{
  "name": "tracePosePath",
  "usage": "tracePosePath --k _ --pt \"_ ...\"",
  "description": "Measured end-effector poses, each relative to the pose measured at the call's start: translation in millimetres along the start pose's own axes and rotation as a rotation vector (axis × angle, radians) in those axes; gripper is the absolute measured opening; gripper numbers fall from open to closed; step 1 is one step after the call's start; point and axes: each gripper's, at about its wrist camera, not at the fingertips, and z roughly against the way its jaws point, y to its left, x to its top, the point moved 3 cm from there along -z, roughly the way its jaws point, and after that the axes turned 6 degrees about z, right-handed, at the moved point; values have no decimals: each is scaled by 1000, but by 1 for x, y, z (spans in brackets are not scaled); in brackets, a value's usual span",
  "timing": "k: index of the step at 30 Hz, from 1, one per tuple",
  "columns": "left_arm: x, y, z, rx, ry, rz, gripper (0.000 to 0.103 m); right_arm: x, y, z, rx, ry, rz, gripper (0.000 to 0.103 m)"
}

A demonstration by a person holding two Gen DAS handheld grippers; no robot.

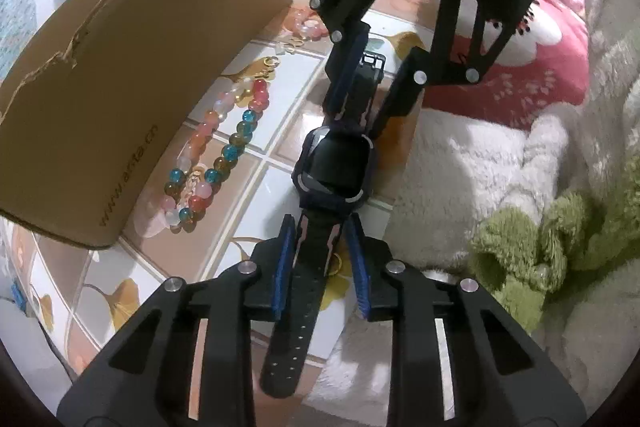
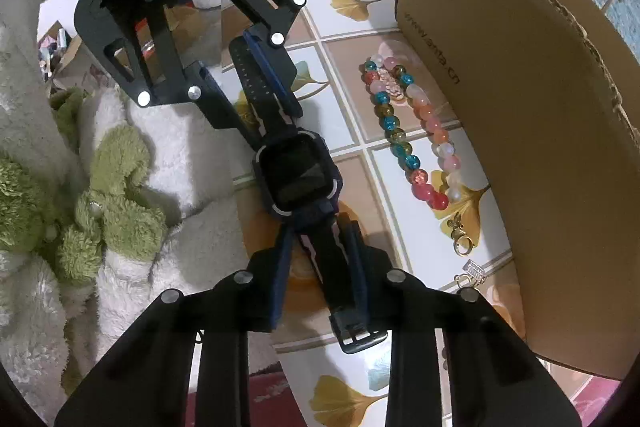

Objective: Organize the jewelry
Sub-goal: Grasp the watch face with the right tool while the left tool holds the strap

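A black square-faced watch [image 1: 334, 163] was stretched at frame centre over the glossy tiled worktop [image 1: 280, 195], each rubbery strap pinched by a clenched claw: left claw [image 1: 320, 255], right claw [image 2: 320, 259]. Glassy round bead bracelets [image 1: 216, 155] lay beside a torn corrugated cardboard box [image 1: 120, 87].

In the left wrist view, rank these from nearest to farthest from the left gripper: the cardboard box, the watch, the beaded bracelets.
1. Watch: its strap lies between the left gripper's fingers, straight ahead.
2. Beaded bracelets: on the tiled tabletop, ahead and to the left.
3. Cardboard box: behind the bracelets, further left.
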Motion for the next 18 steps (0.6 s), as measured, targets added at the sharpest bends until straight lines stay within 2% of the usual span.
tracePosePath --k 5,6,7,11,14,16,17,18 --pt "-1 -4 -1 24 13 -56 20 5 11 4 -49 14 36 25" --pt "-1 -5 -1 25 15 -58 21 6 13 5 -47 14 40 19" --pt "1 -6 -1 31 8 -55 20 8 15 6 -46 14 34 4" --pt "3 -10 1 85 0 -89 20 9 19 10 -101 32 40 4" --pt "1 -16 -3 103 7 -97 20 12 17 11 -77 31 -6 4" --pt "0 -20 -2 121 9 -116 20 13 17 15 -63 28 -13 10" --pt "-1 -17 1 127 10 -125 20 14 18 17 -86 21 -10 22" --pt "-1 -18 2 134 9 -134 20 15 19 20 -99 7 -1 30"
